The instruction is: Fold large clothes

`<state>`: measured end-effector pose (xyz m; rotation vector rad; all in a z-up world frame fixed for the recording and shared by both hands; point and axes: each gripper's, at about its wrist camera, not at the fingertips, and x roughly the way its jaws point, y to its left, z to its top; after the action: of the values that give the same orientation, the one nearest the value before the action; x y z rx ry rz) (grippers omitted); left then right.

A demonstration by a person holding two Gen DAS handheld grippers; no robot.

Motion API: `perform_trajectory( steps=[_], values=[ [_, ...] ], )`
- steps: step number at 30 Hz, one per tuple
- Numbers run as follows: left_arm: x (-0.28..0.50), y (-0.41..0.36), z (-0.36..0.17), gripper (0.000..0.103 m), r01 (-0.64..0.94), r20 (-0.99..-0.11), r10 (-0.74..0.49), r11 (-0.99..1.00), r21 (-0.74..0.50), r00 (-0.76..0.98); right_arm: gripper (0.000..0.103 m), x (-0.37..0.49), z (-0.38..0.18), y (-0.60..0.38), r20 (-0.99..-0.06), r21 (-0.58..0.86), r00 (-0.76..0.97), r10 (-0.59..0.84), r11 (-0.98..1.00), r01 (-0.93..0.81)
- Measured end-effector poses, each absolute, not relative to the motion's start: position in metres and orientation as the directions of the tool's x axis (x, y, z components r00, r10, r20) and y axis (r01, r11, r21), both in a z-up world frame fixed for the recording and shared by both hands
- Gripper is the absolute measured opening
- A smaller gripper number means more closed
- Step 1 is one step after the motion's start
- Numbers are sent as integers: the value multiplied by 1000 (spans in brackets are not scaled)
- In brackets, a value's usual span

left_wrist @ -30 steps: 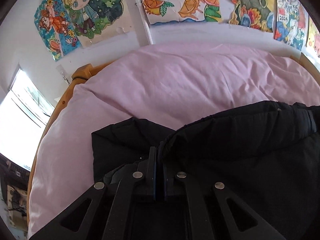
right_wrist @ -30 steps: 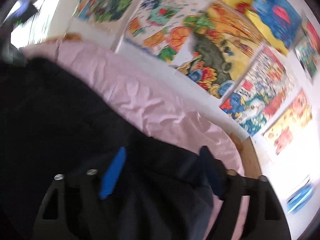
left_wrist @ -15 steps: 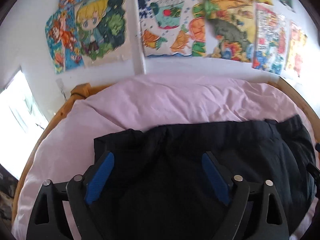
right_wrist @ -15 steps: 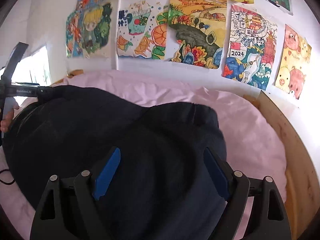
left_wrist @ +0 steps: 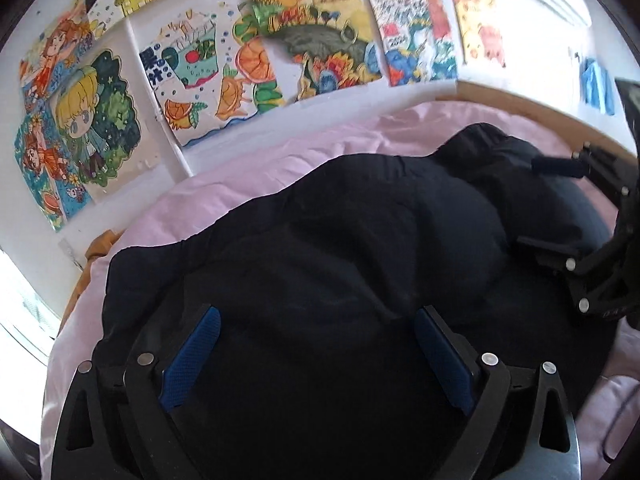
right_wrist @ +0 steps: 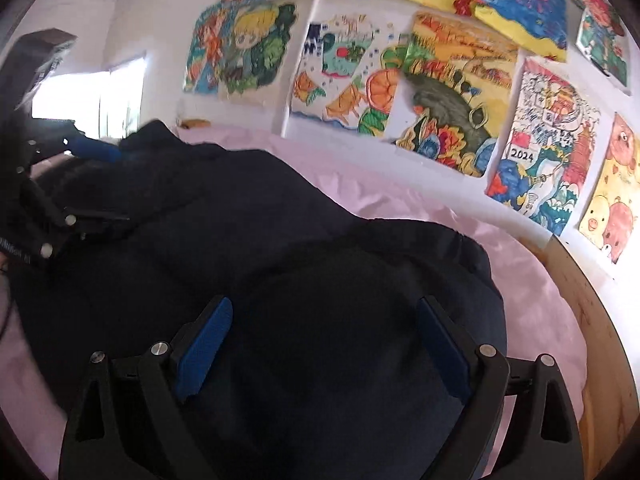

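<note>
A big black padded garment (left_wrist: 340,248) lies bunched on a pink bedsheet (left_wrist: 248,172); in the right wrist view the same garment (right_wrist: 248,248) fills the lower middle. My left gripper (left_wrist: 316,332) hovers over its near edge, jaws opening wide, blue pads (left_wrist: 192,354) apart and pressing nothing. My right gripper (right_wrist: 324,328) hangs above the garment's right end, jaws also opening, nothing pinched between them. Each gripper shows in the other's view: the right gripper (left_wrist: 568,216) at the far right, the left gripper (right_wrist: 76,184) at the far left.
A white wall with several colourful drawings (right_wrist: 448,92) runs behind the bed. A wooden bed frame (right_wrist: 592,320) curves along the right side. A bright window (left_wrist: 16,312) sits to the left. Bare pink sheet (right_wrist: 400,196) lies between the garment and the wall.
The left gripper let go of the black fabric, opened wide and swung to the right across the garment. The right gripper sank toward the garment and its jaws widened.
</note>
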<state>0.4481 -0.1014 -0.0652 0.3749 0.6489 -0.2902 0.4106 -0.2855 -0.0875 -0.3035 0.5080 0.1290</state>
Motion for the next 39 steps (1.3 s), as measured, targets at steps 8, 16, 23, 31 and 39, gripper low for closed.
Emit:
perform_trajectory(
  steps=[8,16,23,31,39],
  values=[
    [508,-71,-71,103,249,-688,-114,963,100,717,90,463,-96,-301,-525,-259,848,-77,963,-73],
    [540,-40,-94,103,158,-731,-142,986,-47,668,97,518,-118,-319,-608,-179,788,-98,984,-16],
    [538,-45,-101,103,170,-728,-140,985,-33,671,101,528,-141,-332,-663,-76,747,-54,997,5],
    [537,-44,-102,103,176,-728,-148,984,-38,669,102,525,-146,-332,-646,-80,760,-72,996,26],
    [532,-34,-99,103,185,-725,-195,978,-95,660,102,517,-143,-338,-633,-34,774,-37,999,20]
  ],
)
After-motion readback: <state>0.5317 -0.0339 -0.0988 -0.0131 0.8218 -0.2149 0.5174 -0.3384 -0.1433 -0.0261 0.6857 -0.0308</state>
